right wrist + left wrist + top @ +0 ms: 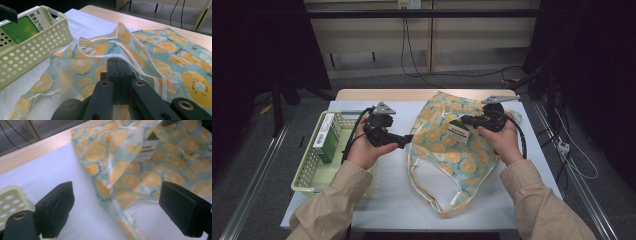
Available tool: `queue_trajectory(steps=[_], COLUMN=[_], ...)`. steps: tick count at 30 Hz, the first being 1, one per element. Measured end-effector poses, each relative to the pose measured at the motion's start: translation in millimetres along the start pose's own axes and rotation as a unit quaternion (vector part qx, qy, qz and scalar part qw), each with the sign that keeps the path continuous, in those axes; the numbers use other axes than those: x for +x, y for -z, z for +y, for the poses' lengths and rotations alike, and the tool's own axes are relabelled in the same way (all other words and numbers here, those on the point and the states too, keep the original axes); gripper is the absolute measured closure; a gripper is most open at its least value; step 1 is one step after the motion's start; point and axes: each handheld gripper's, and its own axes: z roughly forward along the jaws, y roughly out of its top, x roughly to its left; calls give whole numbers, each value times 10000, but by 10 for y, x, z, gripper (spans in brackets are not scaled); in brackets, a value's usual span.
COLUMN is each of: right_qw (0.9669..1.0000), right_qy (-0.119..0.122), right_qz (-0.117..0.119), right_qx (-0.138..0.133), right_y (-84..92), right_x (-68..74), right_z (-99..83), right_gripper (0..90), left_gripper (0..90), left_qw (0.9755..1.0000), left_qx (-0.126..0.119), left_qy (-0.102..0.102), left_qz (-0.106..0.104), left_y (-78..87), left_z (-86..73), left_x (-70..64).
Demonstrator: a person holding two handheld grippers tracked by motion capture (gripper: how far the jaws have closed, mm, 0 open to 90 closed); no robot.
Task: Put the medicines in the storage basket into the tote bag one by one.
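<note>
- High view: a fruit-print cloth bag lies on the white table cover, right of a pale green basket that holds a green-and-white box. The left gripper points at the bag's left edge; the right gripper sits over the bag's upper middle, by a white tag.
- Left gripper view: the left gripper has its black jaws spread wide, nothing pressed between them. The bag's edge lies beyond the gap on the white cover, with the basket's corner at the lower left.
- Right gripper view: the right gripper has its jaws pressed together, pinching a raised fold of the bag by its white-trimmed rim. The basket with the box stands at the left.
</note>
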Motion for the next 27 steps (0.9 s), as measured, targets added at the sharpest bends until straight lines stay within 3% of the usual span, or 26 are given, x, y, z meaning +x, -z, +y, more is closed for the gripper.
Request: queue_trajectory(steps=[6,11,13,15,19,27], right_qw=[10000,10000,10000,10000,10000,10000], right_qy=[9,-6,-4,0,8,-24], right_qz=[21,31,30,34,33,34], right_qx=[27,32,31,28,14,9], right_y=[-27,-39,-39,-36,-24,-4], right_x=[25,23,25,26,20,9], right_z=[1,-3,-5,-5,-10,-31], right_gripper=[900,900,900,900,900,900], left_gripper=[108,87,74,74,73,86], left_qw=[9999,9998,9998,9995,9988,9975], left_qx=[-15,28,15,-19,103,222], left_qy=[93,174,196,323,471,515], left_qz=[75,-5,92,36,127,425], left_y=[138,194,213,224,238,332], left_z=[-84,-160,-186,-213,-278,-376], left_x=[170,304,351,409,545,762])
